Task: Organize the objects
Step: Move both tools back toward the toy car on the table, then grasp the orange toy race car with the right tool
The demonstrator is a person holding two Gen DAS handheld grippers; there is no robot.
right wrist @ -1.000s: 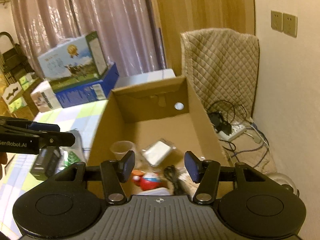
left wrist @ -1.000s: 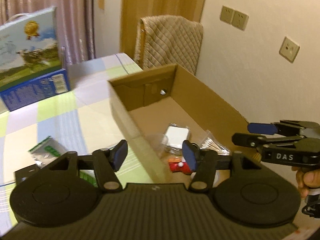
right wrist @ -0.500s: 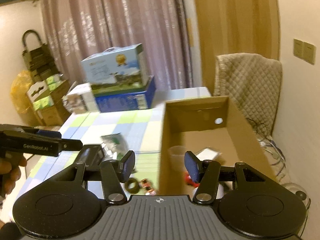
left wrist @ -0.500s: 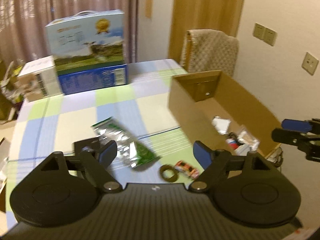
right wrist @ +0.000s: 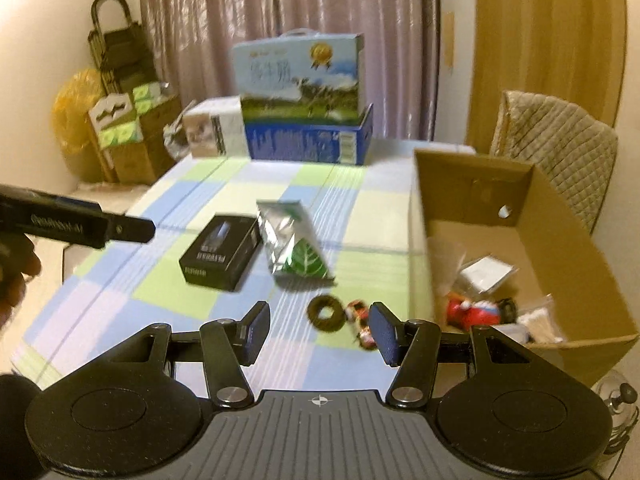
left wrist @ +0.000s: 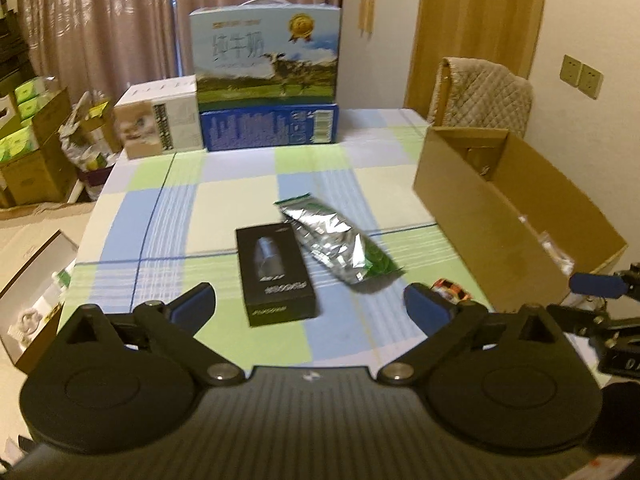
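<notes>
Here left tongs (left wrist: 310,304) are opening, empty.

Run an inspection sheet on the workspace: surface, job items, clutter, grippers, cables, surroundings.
Surface: checked tablecloth, mostly bare.
Job's things: black box and foil pouch touching mid-table; dark ring and small red item near the cardboard box, which holds a red toy and clear bags.
Clutter: milk cartons stacked at the far edge.
Grippers: left gripper opening, nothing between jaws; right gripper part open, empty.
Cables: nothing seen.
Surroundings: curtain, quilted chair, floor boxes.
</notes>
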